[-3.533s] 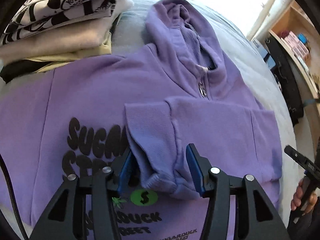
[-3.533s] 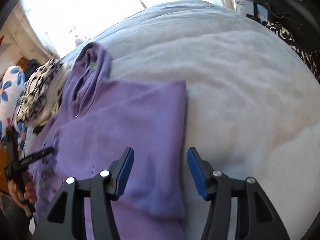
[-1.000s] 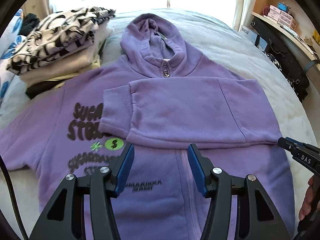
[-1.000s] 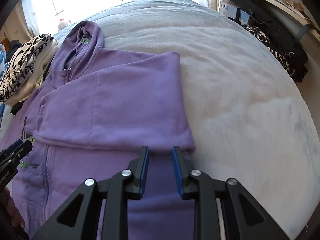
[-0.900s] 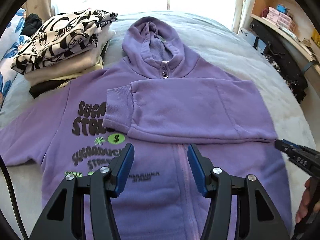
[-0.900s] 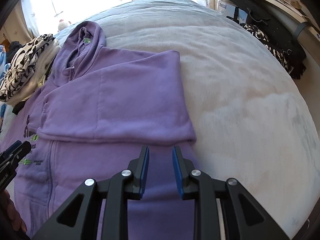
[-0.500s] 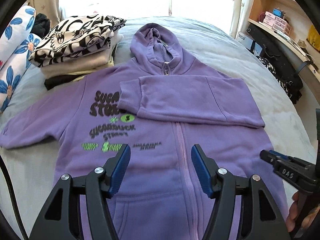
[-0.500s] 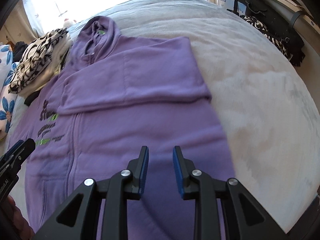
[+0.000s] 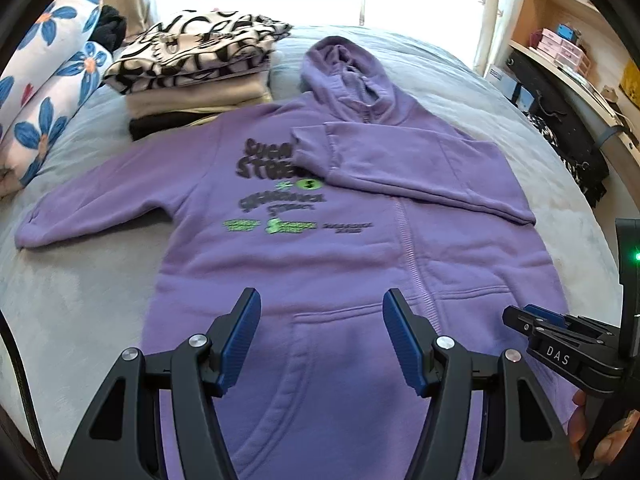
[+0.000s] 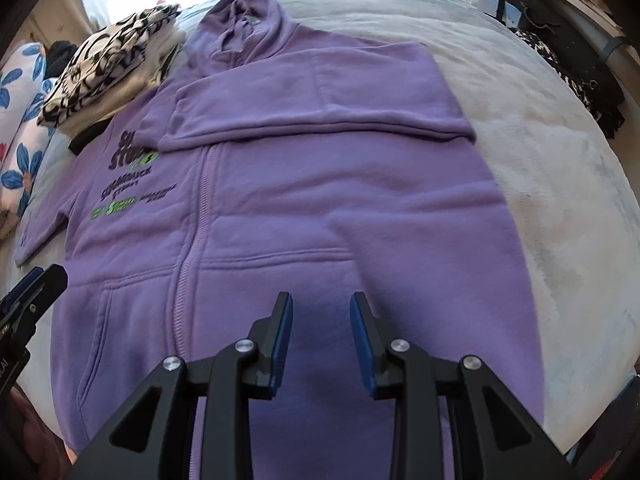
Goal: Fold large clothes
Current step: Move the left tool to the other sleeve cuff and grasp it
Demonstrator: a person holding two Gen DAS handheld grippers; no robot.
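One hoodie [image 9: 352,264] flat on our bed [image 9: 80,300], zipper up, one sleeve [image 9: 408,168] folded across chest, other spread | our left gripper [image 9: 322,336] spread wide, holding nothing, above hem | our right gripper [image 10: 320,336] part-open, holding nothing | clothes stack [image 9: 200,76] beside hood

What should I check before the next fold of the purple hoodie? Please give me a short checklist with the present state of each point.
1. Hoodie lies flat, front up, on the bed: ok.
2. One sleeve folded across the chest: ok.
3. Other sleeve folded in: not ok, it lies spread out on the bed.
4. Left gripper open and empty: ok.
5. Right gripper free of cloth: ok, jaws narrowly open, nothing between them.
6. Stack of folded clothes apart from the hoodie: cannot tell, it is close to the shoulder.
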